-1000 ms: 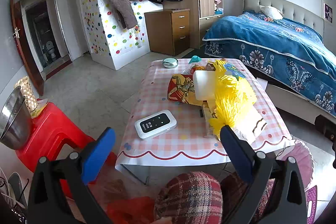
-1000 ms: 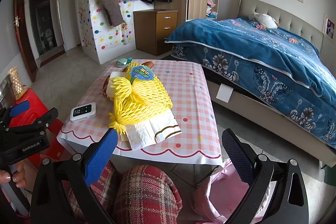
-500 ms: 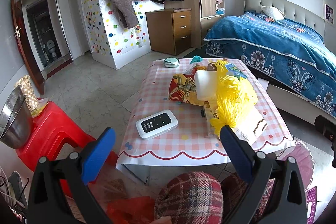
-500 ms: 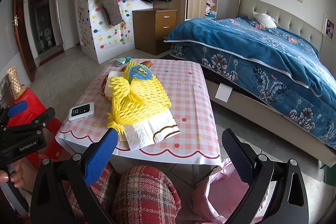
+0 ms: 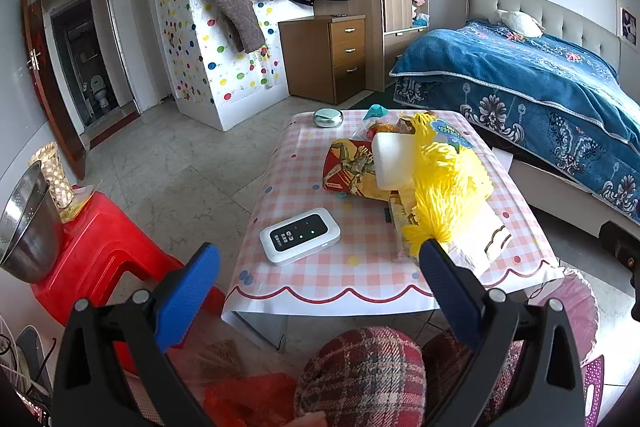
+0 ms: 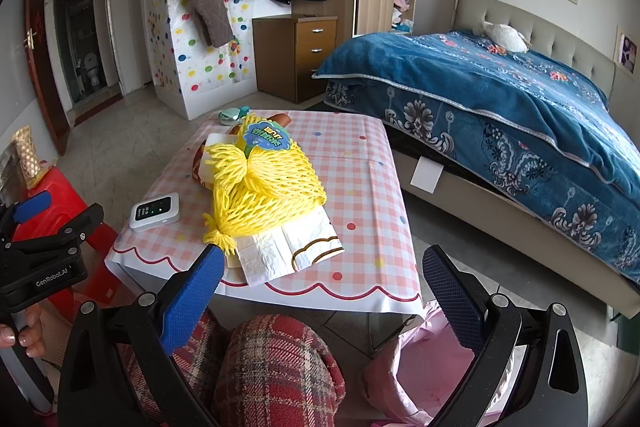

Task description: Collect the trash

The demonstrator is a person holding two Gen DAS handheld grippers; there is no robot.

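Observation:
A pile of trash lies on the low table with the pink checked cloth (image 5: pixel 360 267) (image 6: pixel 360 187). On top is a yellow foam net (image 5: pixel 444 183) (image 6: pixel 264 191) with a blue label. Under it lie white paper wrappers (image 6: pixel 296 247), a white foam block (image 5: pixel 394 159) and a red printed packet (image 5: pixel 348 167). My left gripper (image 5: pixel 320 279) is open and empty, short of the table's near edge. My right gripper (image 6: pixel 324 279) is open and empty, above my knees, near the wrappers. A bin lined with a pink bag (image 6: pixel 416 367) stands below the table's right corner.
A white pocket device (image 5: pixel 300 235) (image 6: pixel 154 211) lies on the table's left part and a small round tin (image 5: pixel 328 117) at its far edge. A red stool (image 5: pixel 96 243) with a steel bowl (image 5: pixel 24 223) stands left. A bed (image 6: pixel 500 99) runs along the right.
Both grippers stay open; the views have shifted only slightly. Nothing on the table has moved.

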